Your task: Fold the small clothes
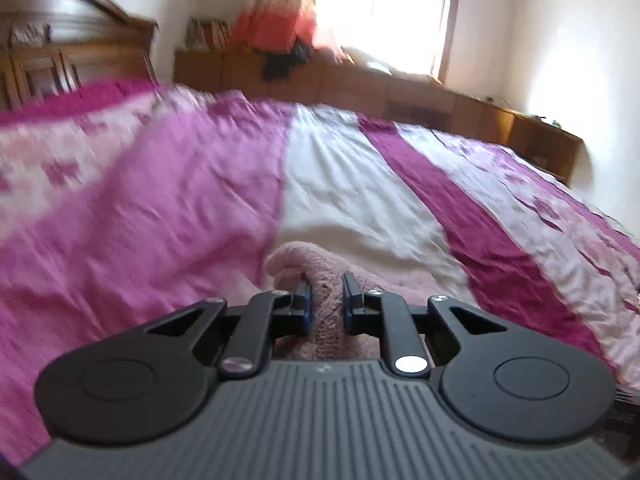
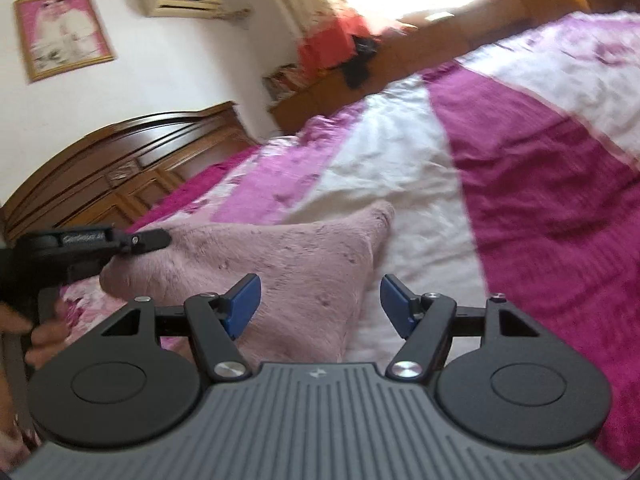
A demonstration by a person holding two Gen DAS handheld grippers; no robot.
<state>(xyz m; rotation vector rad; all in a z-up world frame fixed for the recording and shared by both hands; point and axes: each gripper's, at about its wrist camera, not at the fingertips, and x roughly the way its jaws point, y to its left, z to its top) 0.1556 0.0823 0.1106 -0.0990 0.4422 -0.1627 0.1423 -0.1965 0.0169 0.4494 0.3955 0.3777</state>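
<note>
A fuzzy pale-pink garment (image 2: 280, 264) lies on the bed, stretched toward a tip at the upper right. In the left wrist view my left gripper (image 1: 327, 292) is shut on a raised fold of that pink garment (image 1: 326, 320), the cloth bunched between its narrow jaws. The right wrist view shows the same left gripper (image 2: 156, 240) from the side, at the garment's left edge. My right gripper (image 2: 320, 300) hangs open just above the garment's near part. Its left blue pad (image 2: 244, 300) is over the fabric and its right pad (image 2: 396, 308) is over the bedspread.
The bedspread (image 1: 160, 200) has magenta, pink and white stripes and covers the whole bed. A wooden headboard (image 2: 120, 168) stands at the left, a low wooden ledge (image 1: 400, 92) with clothes and books runs under the window. A hand (image 2: 44, 332) holds the left gripper.
</note>
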